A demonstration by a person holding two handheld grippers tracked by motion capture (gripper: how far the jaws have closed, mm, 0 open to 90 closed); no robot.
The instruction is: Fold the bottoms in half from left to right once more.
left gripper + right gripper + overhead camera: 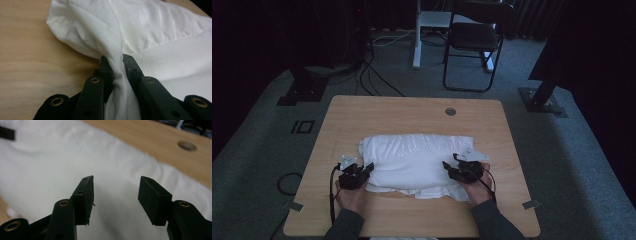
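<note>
- Left gripper point(115, 62) is clamped on a bunched-up fold of the white cloth point(155, 37), with the fabric squeezed tight between its jaws and spilling down between them
- Right gripper point(116, 187) is held with its jaws spread wide and nothing pinched between them, the cloth seen spread out just under and beyond its tips
- White cloth is laid in a wrinkled, roughly folded heap around the middle of the wooden table point(362, 110), a bit toward the near edge
- From above, the left gripper point(357, 174) is found at the cloth's near left corner, the right gripper point(462, 167) at its right side
- A round hole point(450, 111) is seen in the tabletop past the cloth, well apart from it
</note>
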